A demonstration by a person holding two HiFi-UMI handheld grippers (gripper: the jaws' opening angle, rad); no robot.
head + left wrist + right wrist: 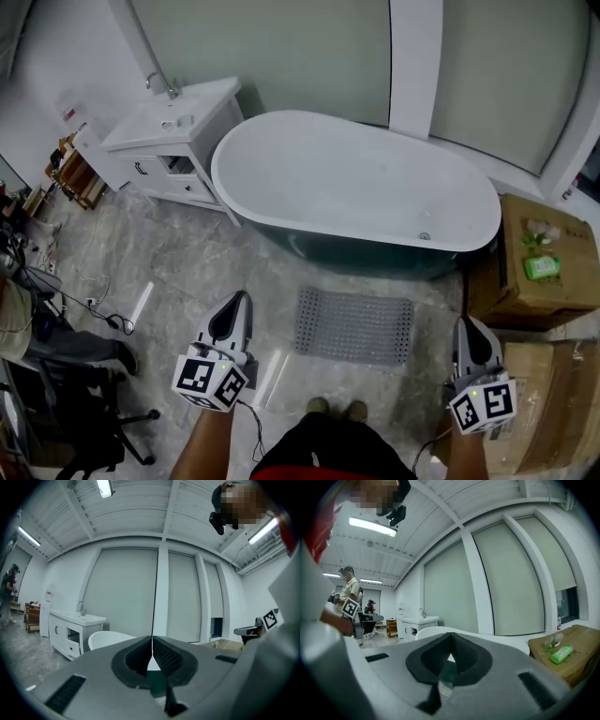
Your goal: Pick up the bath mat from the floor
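A grey perforated bath mat (pixel 354 325) lies flat on the marble floor in front of the tub, seen in the head view. My left gripper (pixel 243 297) hangs to the mat's left, its jaws pressed together with nothing between them. My right gripper (pixel 466 323) hangs to the mat's right, also shut and empty. Both are held level above the floor, pointing toward the tub. In the left gripper view the left gripper (pixel 152 638) shows its dark pads meeting in a thin line. In the right gripper view the right gripper (pixel 451 635) has its pads closed. The mat is hidden in both gripper views.
A white bathtub (pixel 356 187) stands just beyond the mat, a white vanity with sink (pixel 173 131) to its left. Cardboard boxes (pixel 534 262) with a green bottle (pixel 542 268) sit at the right. Cables (pixel 89 305) and an office chair (pixel 84 412) lie at the left. My shoes (pixel 336 408) stand near the mat's front edge.
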